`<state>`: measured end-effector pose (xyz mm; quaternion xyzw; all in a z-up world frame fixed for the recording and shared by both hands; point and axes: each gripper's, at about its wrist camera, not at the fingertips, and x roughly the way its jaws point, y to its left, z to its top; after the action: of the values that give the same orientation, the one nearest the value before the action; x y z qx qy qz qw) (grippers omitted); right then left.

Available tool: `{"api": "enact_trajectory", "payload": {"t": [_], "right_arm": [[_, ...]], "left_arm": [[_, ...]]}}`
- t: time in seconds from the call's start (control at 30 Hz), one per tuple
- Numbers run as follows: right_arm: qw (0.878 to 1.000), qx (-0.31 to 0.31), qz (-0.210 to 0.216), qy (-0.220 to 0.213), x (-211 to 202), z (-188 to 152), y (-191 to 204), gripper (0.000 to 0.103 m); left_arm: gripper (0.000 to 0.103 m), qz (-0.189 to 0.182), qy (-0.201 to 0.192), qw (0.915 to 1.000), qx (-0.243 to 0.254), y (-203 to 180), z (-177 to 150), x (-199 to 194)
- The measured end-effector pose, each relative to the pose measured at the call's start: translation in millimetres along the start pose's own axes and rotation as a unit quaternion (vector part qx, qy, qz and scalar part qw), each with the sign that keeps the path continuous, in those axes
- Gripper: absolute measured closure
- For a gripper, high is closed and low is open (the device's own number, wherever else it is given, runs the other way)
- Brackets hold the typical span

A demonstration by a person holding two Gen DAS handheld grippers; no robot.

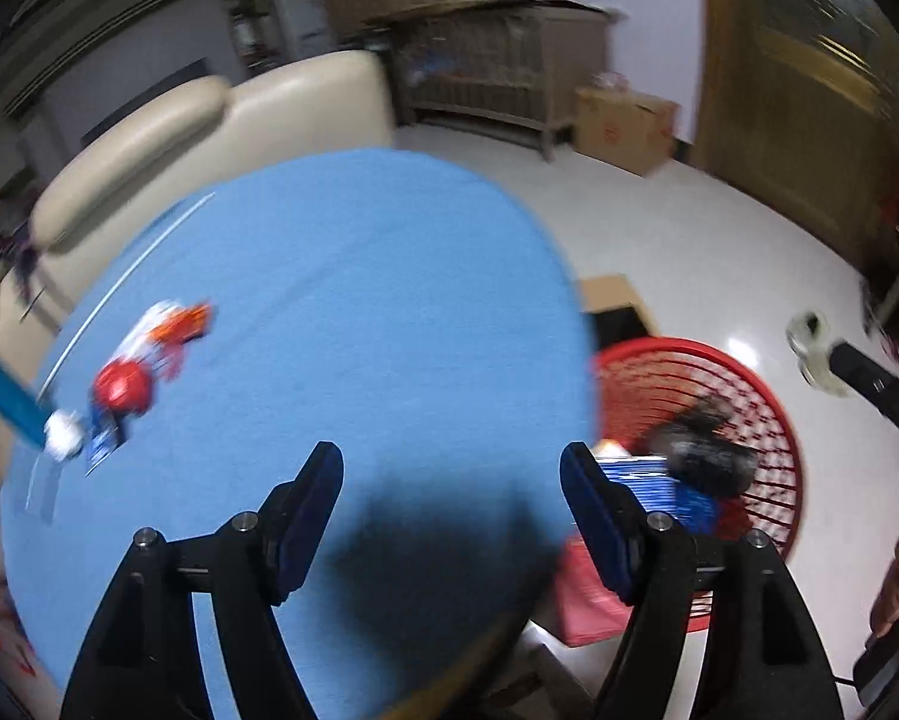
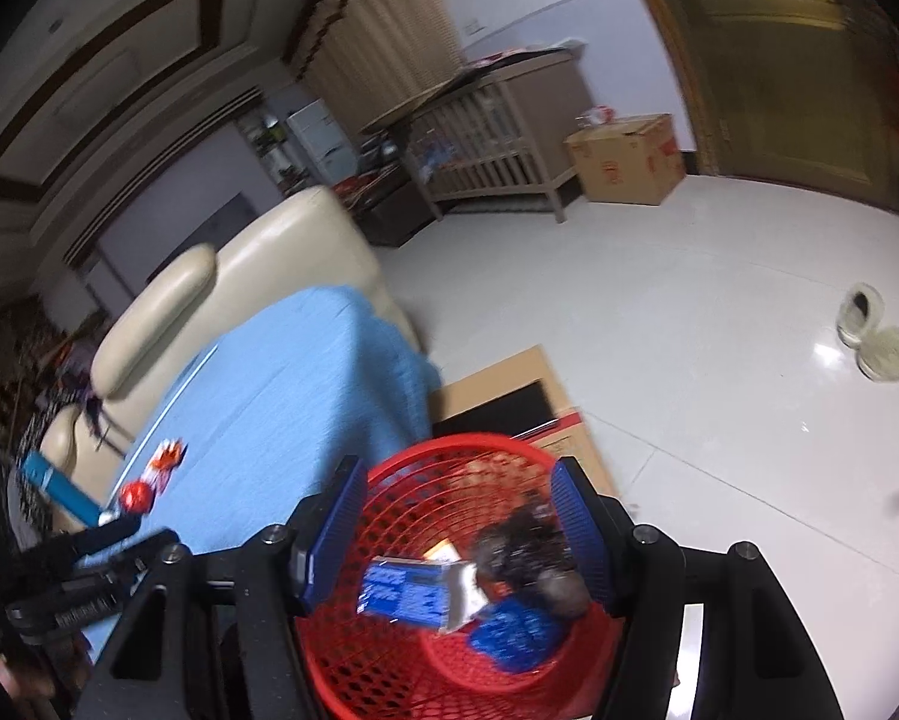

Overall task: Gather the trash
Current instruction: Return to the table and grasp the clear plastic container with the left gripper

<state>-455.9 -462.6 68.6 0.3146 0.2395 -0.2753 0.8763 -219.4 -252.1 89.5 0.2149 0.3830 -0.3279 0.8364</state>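
My left gripper [image 1: 451, 468] is open and empty above the near part of the blue table [image 1: 329, 300]. Several wrappers lie at the table's left: an orange and white packet [image 1: 170, 327], a red piece [image 1: 122, 389], a small blue packet [image 1: 102, 441] and a white crumpled bit [image 1: 62, 433]. My right gripper [image 2: 458, 501] is open and empty above the red mesh basket [image 2: 389, 648] on the floor. A blue wrapper [image 2: 416, 594] hangs in mid-air below its jaws; another blue wrapper [image 2: 518, 636] and dark trash [image 2: 524, 546] lie inside. The basket [image 1: 773, 420] also shows in the left wrist view.
A cream sofa [image 1: 209, 120] stands behind the table. Flat cardboard [image 2: 509, 396] lies on the floor by the basket. A cardboard box [image 2: 626, 159] and a wooden crib [image 2: 491, 138] stand at the far wall. Slippers [image 2: 875, 330] lie on the white floor at right.
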Motion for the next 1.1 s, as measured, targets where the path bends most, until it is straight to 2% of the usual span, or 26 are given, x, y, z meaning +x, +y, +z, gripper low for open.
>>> {"api": "enact_trajectory", "payload": {"t": [0.17, 0.4, 0.67, 0.77, 1.0, 1.07, 1.1], "right_arm": [[0.997, -0.054, 0.031, 0.037, 20, -16, 53, 0.035], [0.983, -0.141, 0.075, 0.089, 45, -46, 139, 0.035], [0.967, -0.205, 0.094, 0.121, 65, -67, 205, 0.035], [0.961, -0.221, 0.095, 0.134, 73, -74, 224, 0.035], [0.952, -0.249, 0.09, 0.154, 89, -82, 257, 0.035], [0.95, -0.255, 0.087, 0.158, 95, -84, 266, 0.035], [0.948, -0.258, 0.087, 0.162, 99, -85, 272, 0.035]], "left_arm": [[0.027, 0.029, 0.004, 0.9962, -0.082, 75, -23, -1], [0.027, 0.093, 0.017, 0.9793, -0.179, 193, -68, 3], [0.026, 0.182, 0.025, 0.9571, -0.224, 317, -89, 8], [0.026, 0.198, 0.033, 0.9527, -0.228, 354, -91, 22], [0.026, 0.202, 0.052, 0.9537, -0.217, 395, -90, 61], [0.027, 0.195, 0.043, 0.9556, -0.217, 402, -89, 69], [0.038, 0.183, 0.036, 0.9568, -0.223, 406, -91, 71]]}}
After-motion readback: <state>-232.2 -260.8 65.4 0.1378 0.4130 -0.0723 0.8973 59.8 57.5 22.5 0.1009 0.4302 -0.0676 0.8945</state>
